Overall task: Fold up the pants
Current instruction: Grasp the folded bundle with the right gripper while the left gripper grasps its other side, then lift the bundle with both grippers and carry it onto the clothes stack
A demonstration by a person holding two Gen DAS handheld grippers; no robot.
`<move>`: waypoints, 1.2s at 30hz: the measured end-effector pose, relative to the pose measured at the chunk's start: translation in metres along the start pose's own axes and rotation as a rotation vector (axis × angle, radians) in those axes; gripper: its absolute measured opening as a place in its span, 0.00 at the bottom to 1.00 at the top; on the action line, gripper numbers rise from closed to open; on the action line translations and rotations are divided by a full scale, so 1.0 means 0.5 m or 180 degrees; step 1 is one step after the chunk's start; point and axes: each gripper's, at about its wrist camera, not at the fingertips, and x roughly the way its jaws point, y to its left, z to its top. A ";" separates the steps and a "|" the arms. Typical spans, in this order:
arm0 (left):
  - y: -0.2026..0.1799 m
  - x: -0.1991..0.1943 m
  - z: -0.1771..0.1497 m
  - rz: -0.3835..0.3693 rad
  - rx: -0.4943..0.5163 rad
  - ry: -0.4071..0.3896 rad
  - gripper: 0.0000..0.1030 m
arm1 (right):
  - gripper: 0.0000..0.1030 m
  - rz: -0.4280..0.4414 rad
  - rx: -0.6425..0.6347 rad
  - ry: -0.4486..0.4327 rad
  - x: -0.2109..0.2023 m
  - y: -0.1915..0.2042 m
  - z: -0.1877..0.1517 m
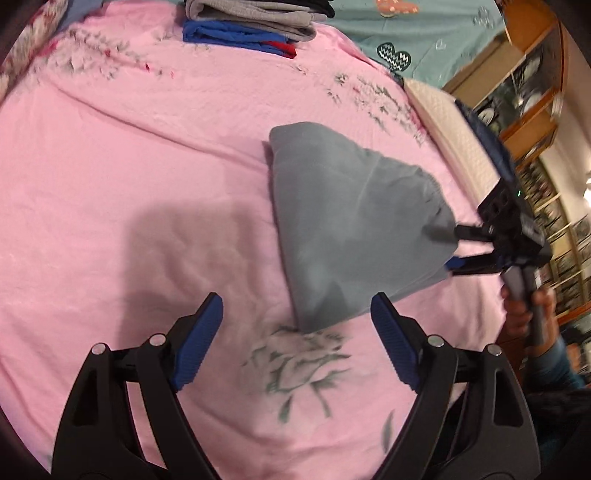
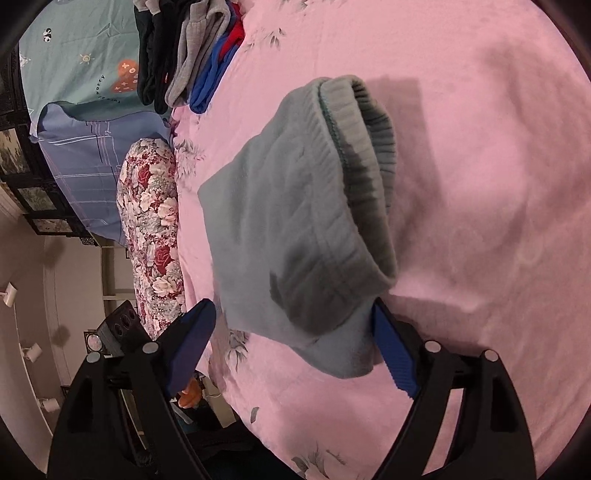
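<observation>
Grey-blue pants (image 1: 351, 221) lie folded into a compact bundle on the pink floral bedsheet (image 1: 129, 166). My left gripper (image 1: 295, 336) is open and empty, just in front of the bundle's near corner. My right gripper (image 1: 452, 251) is open at the bundle's right edge, one finger above and one below the fabric. In the right wrist view the pants (image 2: 288, 229) show their ribbed waistband (image 2: 369, 177) folded over, and the right gripper (image 2: 295, 332) is open with the bundle's near edge between its fingers.
A stack of folded clothes (image 1: 251, 22), grey over blue and red, sits at the far edge of the bed; it also shows in the right wrist view (image 2: 192, 55). A floral pillow (image 2: 155, 236) and blue bedding (image 2: 92, 147) lie alongside. Shelving (image 1: 535, 92) stands at right.
</observation>
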 end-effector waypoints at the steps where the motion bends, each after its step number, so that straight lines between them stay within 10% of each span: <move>1: 0.003 0.006 0.003 -0.0100 -0.0079 0.0005 0.81 | 0.81 0.0005 -0.0045 0.0005 -0.002 0.001 -0.003; 4: 0.013 0.030 0.015 -0.0345 -0.0273 0.0045 0.82 | 0.66 -0.0062 -0.0192 -0.0014 -0.003 0.003 -0.016; 6: 0.014 0.047 0.025 -0.0423 -0.0373 0.0096 0.82 | 0.29 -0.0053 -0.0183 0.0019 0.011 -0.003 -0.018; 8: 0.022 0.062 0.030 -0.0467 -0.0513 0.0154 0.82 | 0.23 -0.0067 -0.0246 0.0071 0.032 -0.008 -0.022; 29: -0.038 0.148 0.083 -0.0824 -0.0695 0.0158 0.88 | 0.14 0.0465 0.0036 -0.0163 -0.025 -0.080 -0.011; 36: -0.014 0.158 0.079 -0.0856 -0.0735 0.0168 0.38 | 0.22 0.0457 -0.0041 -0.0106 -0.020 -0.066 -0.007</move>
